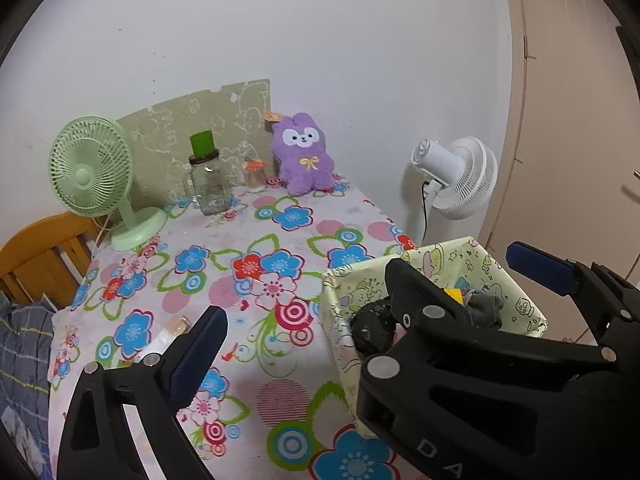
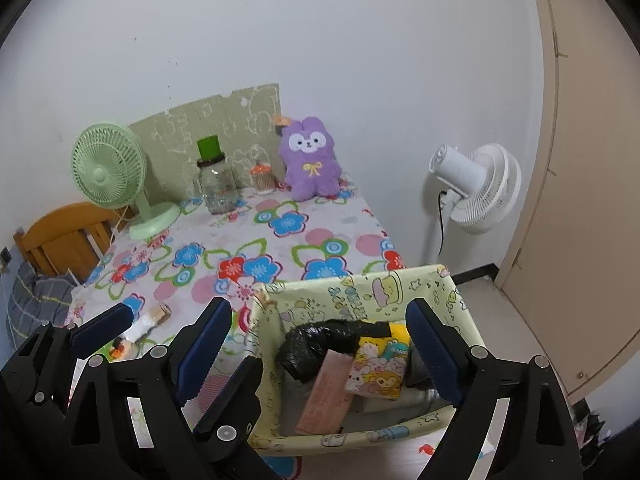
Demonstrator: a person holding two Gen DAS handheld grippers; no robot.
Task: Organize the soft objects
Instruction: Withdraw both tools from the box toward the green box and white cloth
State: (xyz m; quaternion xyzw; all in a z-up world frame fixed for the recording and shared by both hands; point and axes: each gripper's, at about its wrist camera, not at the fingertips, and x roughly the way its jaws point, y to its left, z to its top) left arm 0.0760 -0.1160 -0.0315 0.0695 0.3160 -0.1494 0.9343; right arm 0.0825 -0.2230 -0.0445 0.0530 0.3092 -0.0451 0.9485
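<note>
Both your grippers, left gripper (image 1: 366, 282) and right gripper (image 2: 320, 346), stand with fingers spread wide, grasping nothing. Just beyond, the cartoon-print fabric basket (image 2: 360, 286) on the floral bench (image 2: 288, 240) contains a crumpled black bag (image 2: 304, 352), pink pouch (image 2: 326, 396) and printed cloth (image 2: 380, 368).

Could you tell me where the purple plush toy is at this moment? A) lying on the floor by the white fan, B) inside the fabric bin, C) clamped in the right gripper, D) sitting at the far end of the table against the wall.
D: the purple plush toy sits upright on the table at its far end, by the wall.
</note>
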